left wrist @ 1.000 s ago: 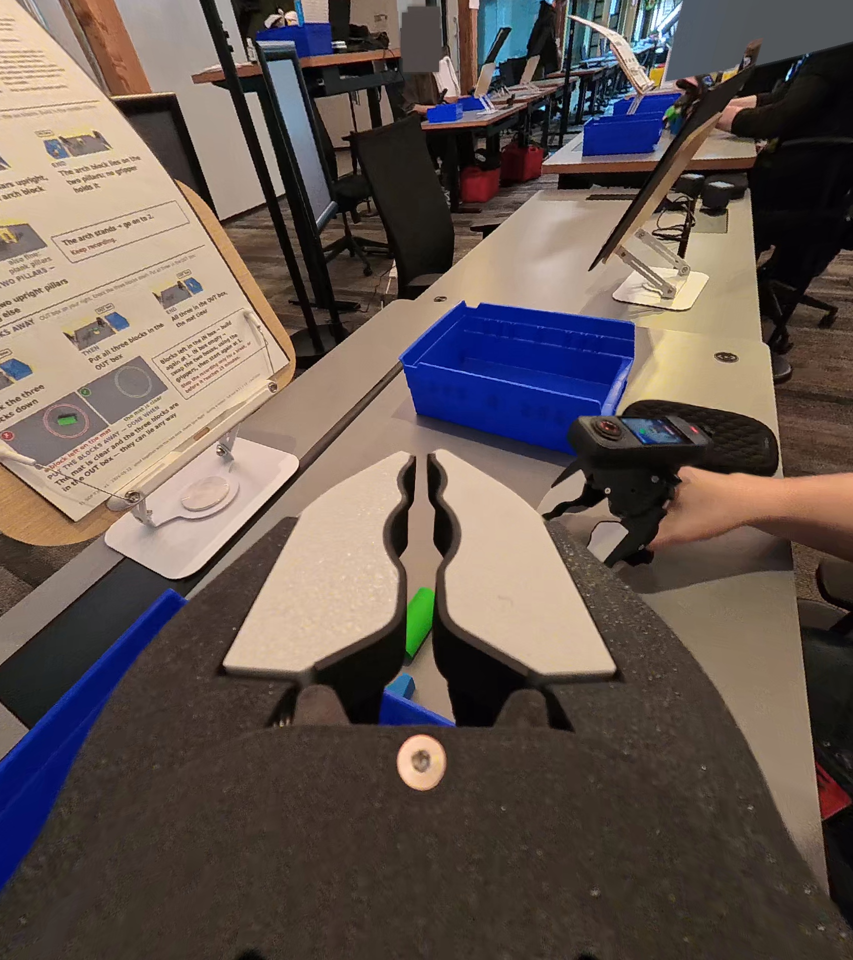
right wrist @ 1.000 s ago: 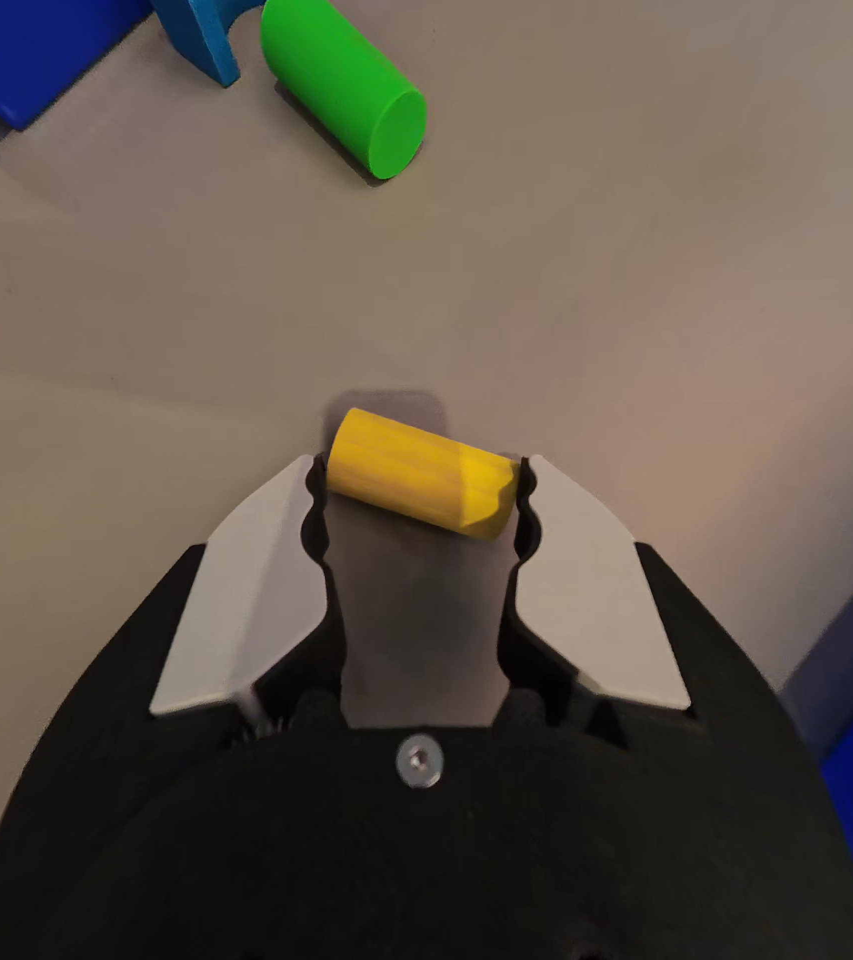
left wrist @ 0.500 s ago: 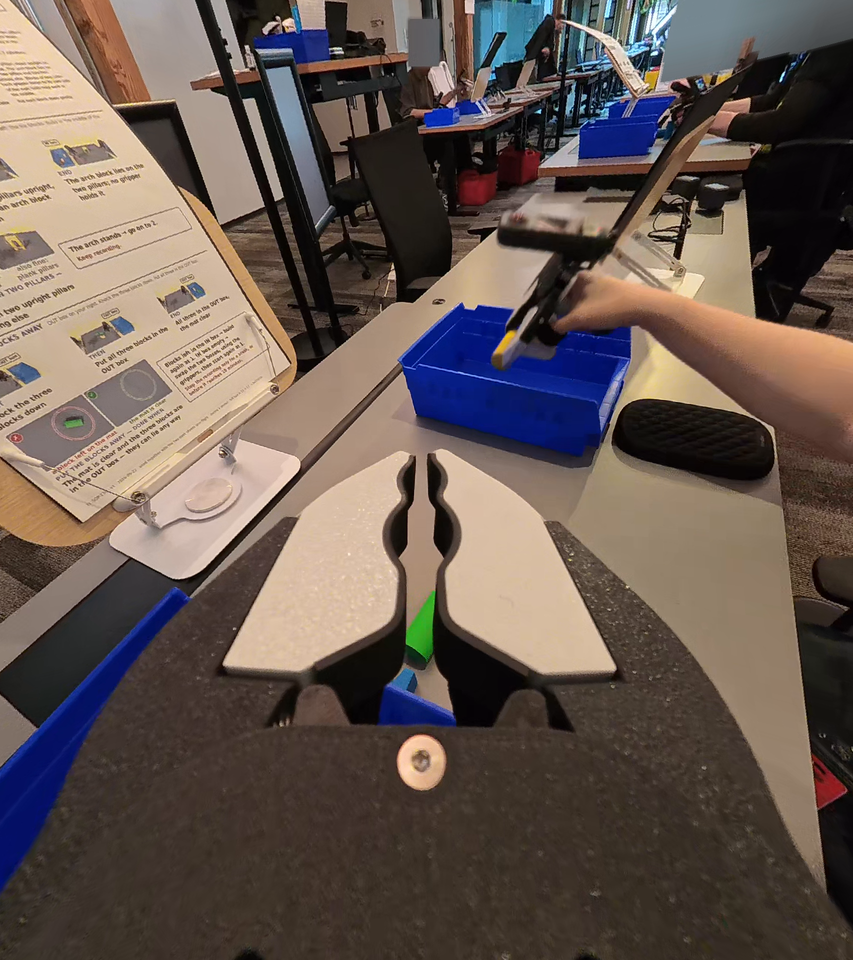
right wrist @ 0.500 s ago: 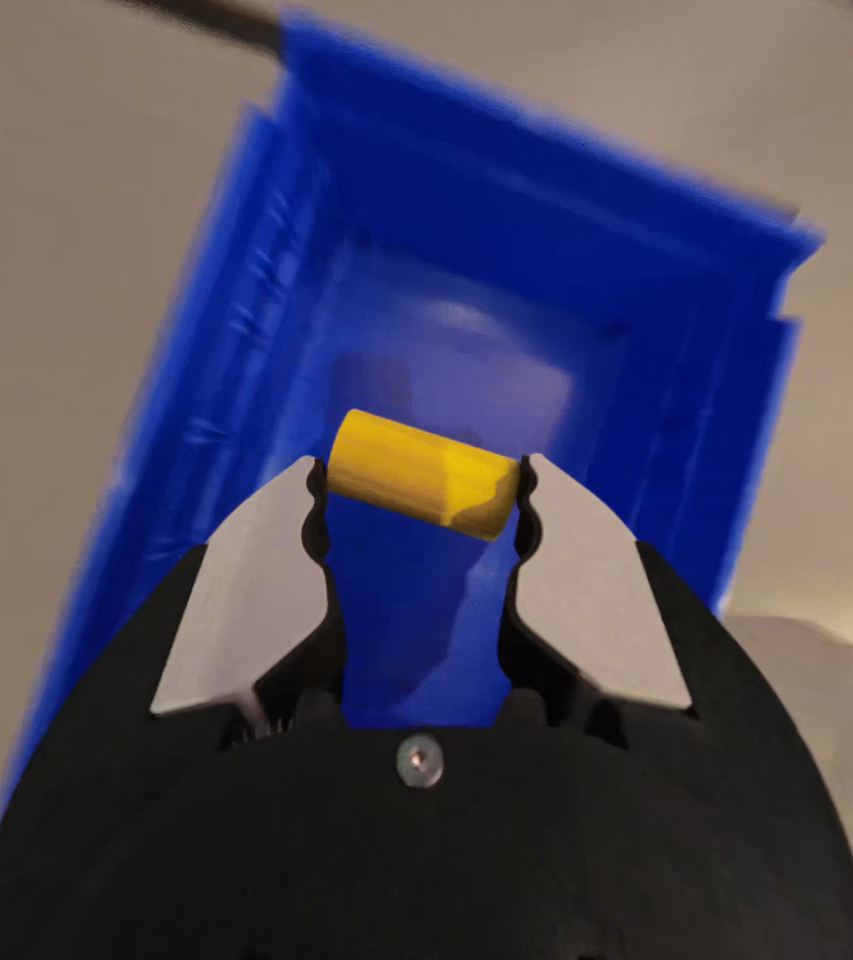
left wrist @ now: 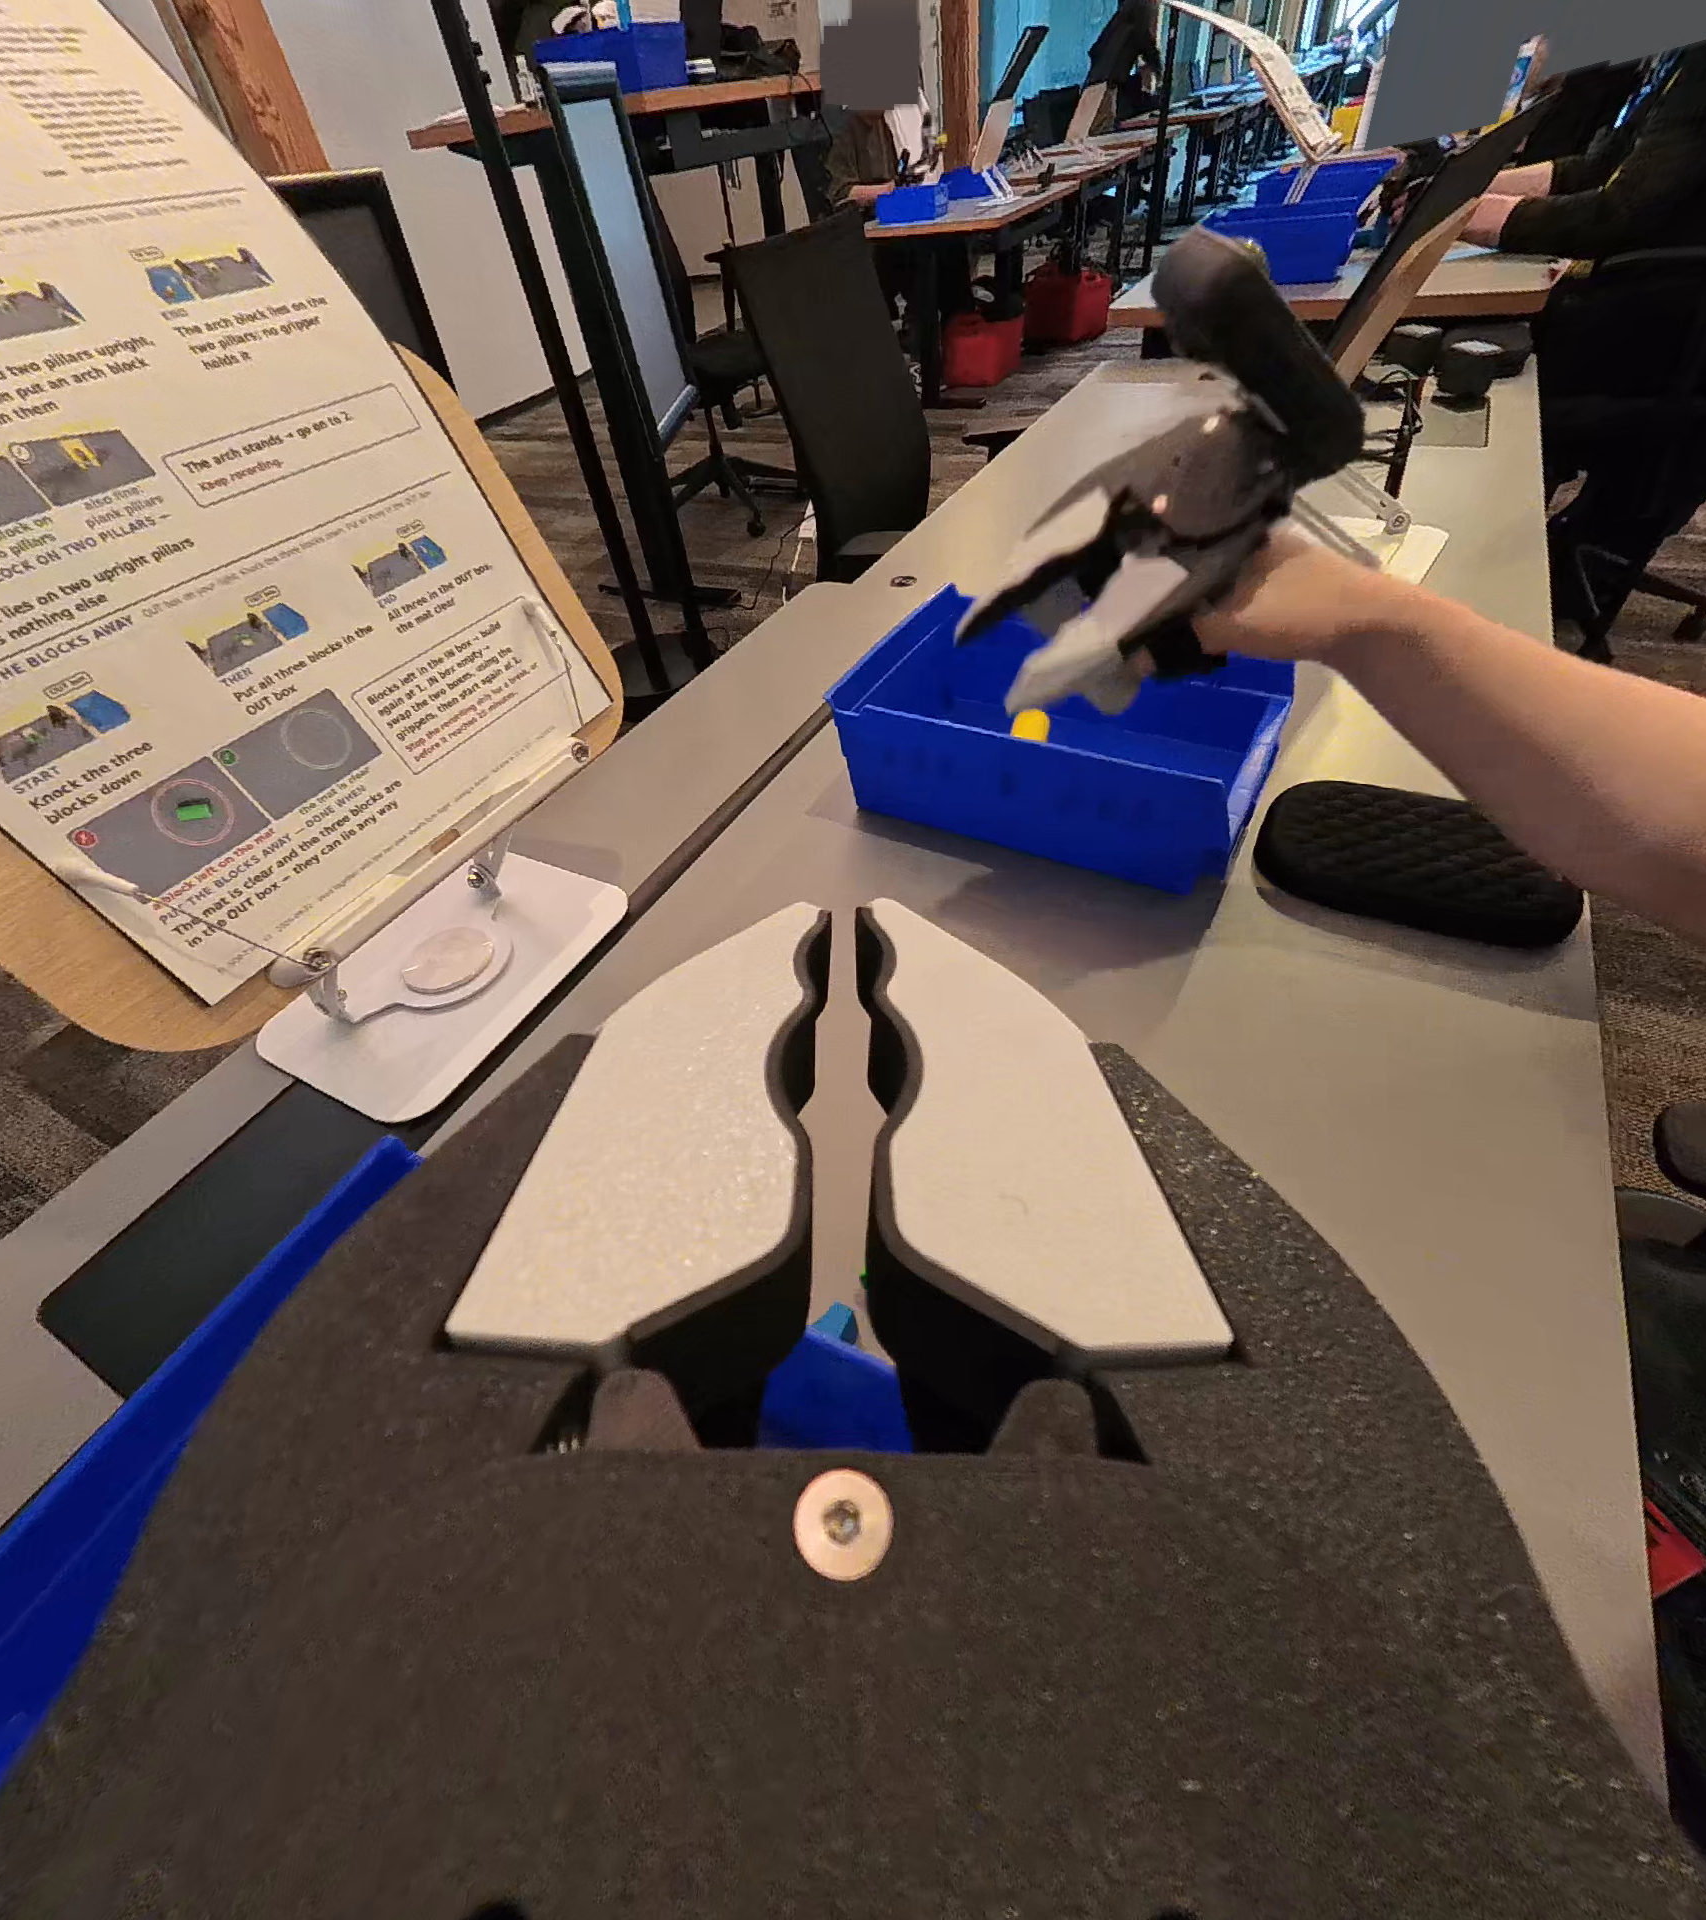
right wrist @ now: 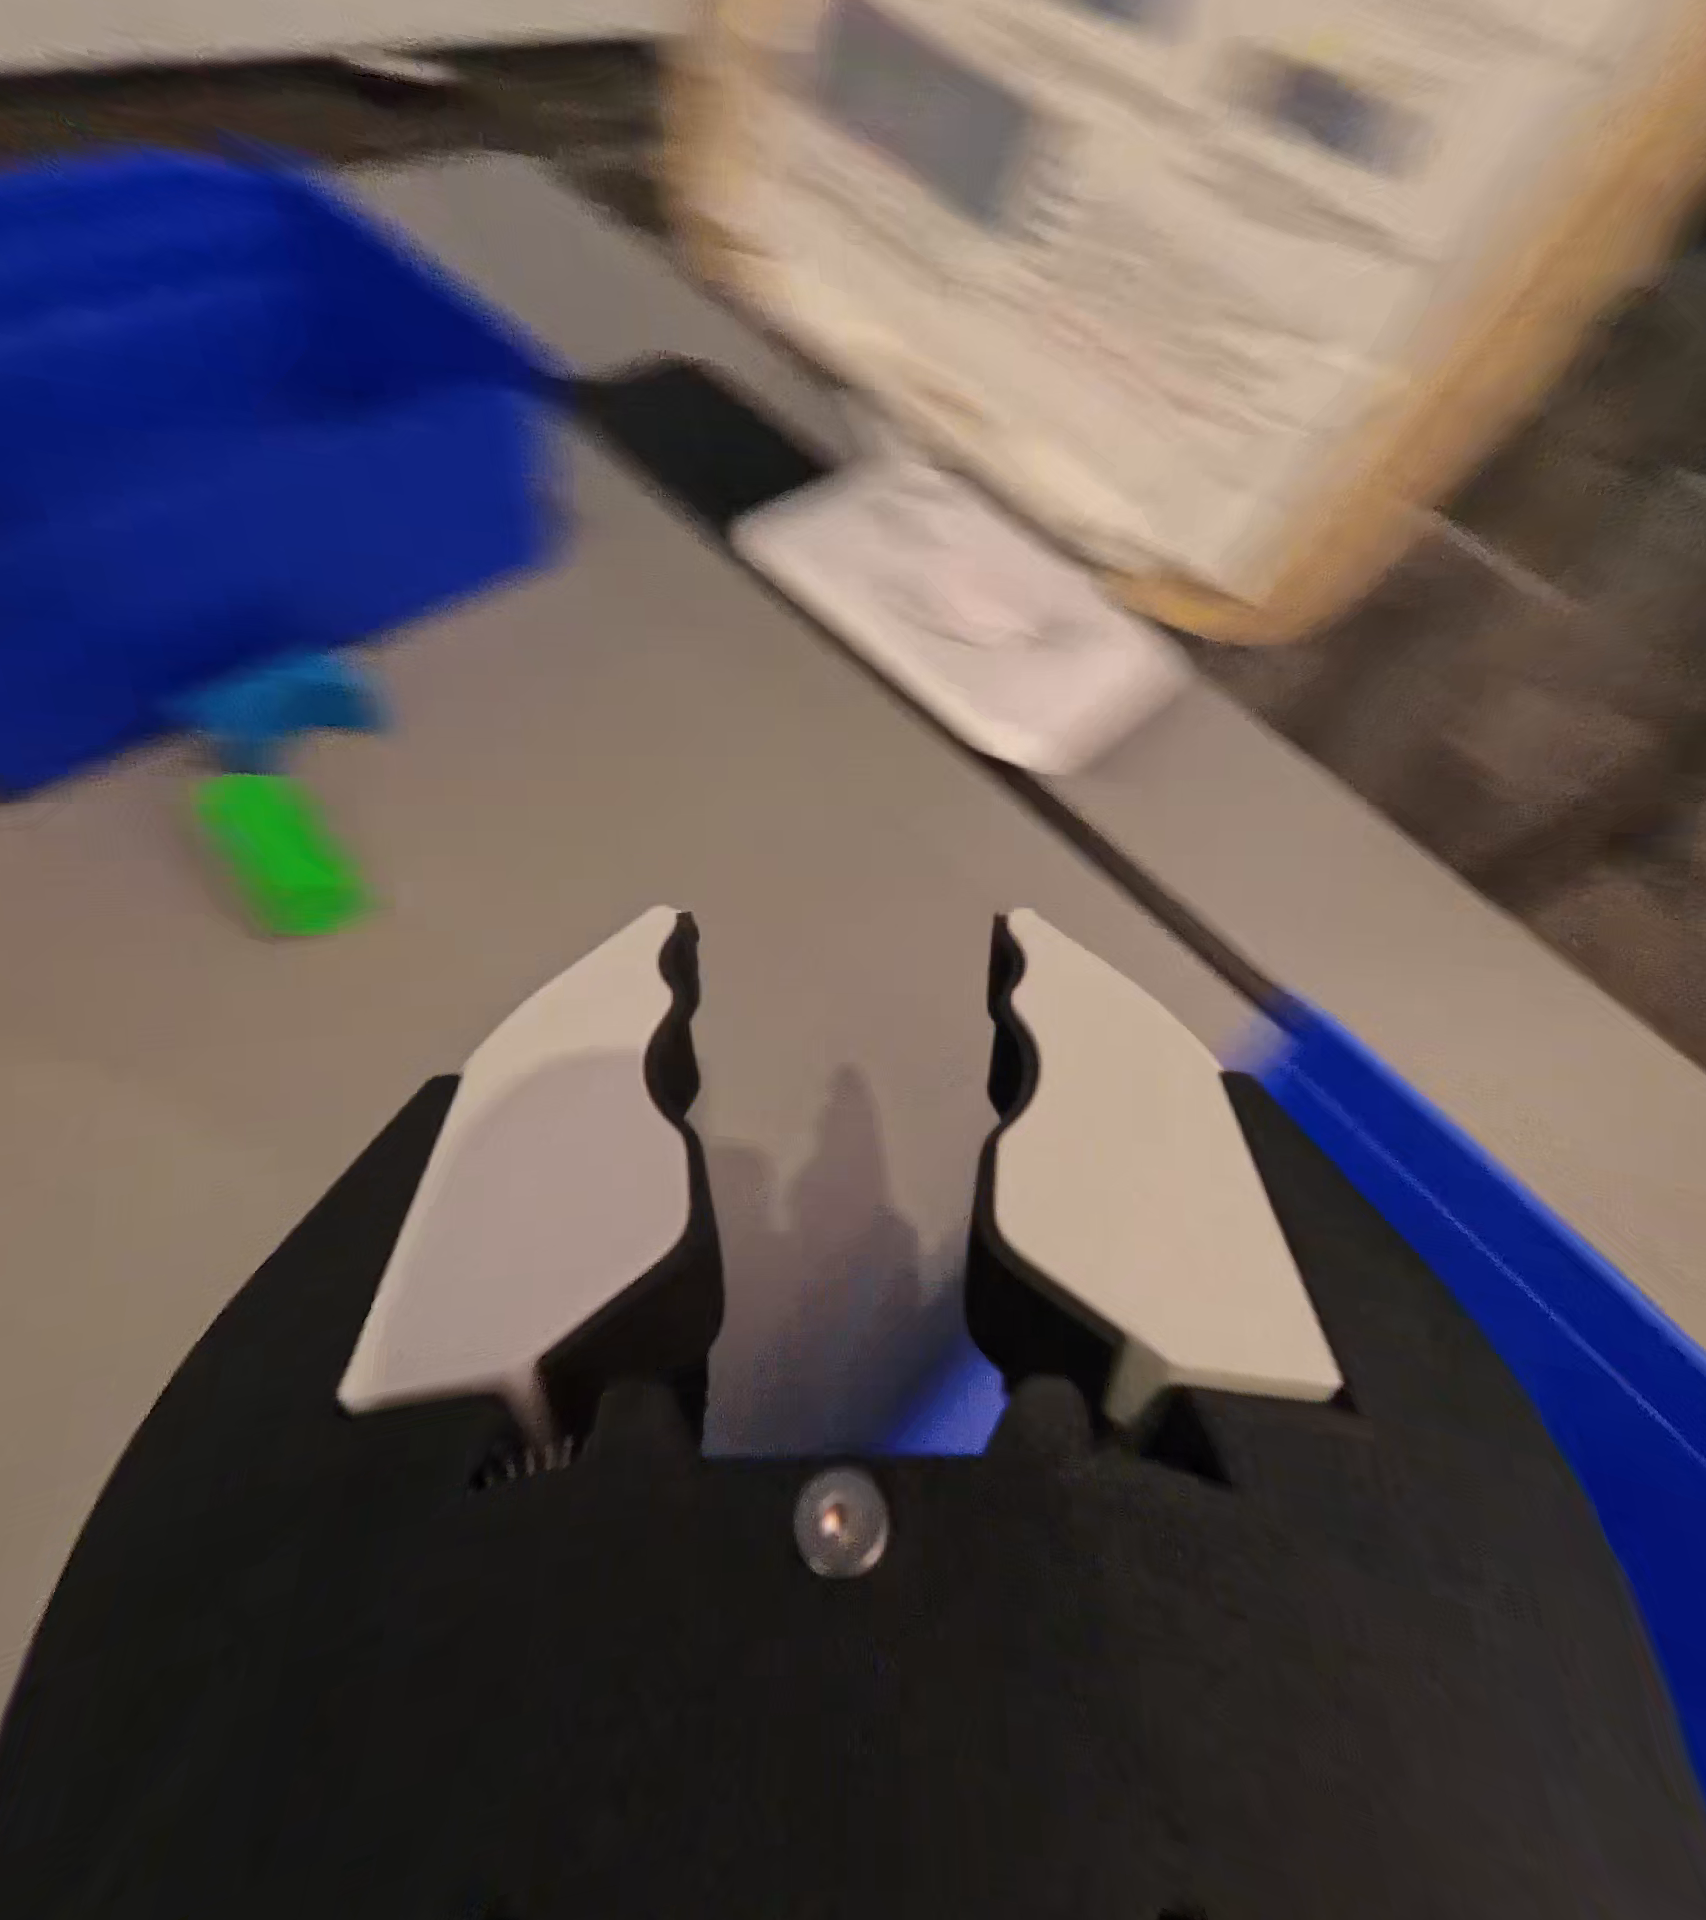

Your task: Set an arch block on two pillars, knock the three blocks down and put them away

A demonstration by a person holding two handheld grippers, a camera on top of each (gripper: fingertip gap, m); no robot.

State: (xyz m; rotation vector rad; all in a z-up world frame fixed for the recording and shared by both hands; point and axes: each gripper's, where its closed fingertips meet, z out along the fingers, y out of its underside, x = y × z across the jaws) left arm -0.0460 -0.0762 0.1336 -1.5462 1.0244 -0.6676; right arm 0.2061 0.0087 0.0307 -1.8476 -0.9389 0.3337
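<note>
My left gripper is shut and empty, held low over the grey table. Through the slit between its fingers I see a bit of the light-blue arch block. My right gripper is open and empty; in the left wrist view it hangs just above the far blue box. The yellow pillar lies inside that box. In the blurred right wrist view the green pillar lies on its side on the table, with the arch block just behind it.
A second blue box stands at my near left and shows blurred in the right wrist view. An instruction board on a white base stands on the left. A black wrist pad lies right of the far box.
My right gripper carried the yellow pillar from the table to the far blue box, let it go there, and has swung back toward the table, open. My left gripper barely moved.
</note>
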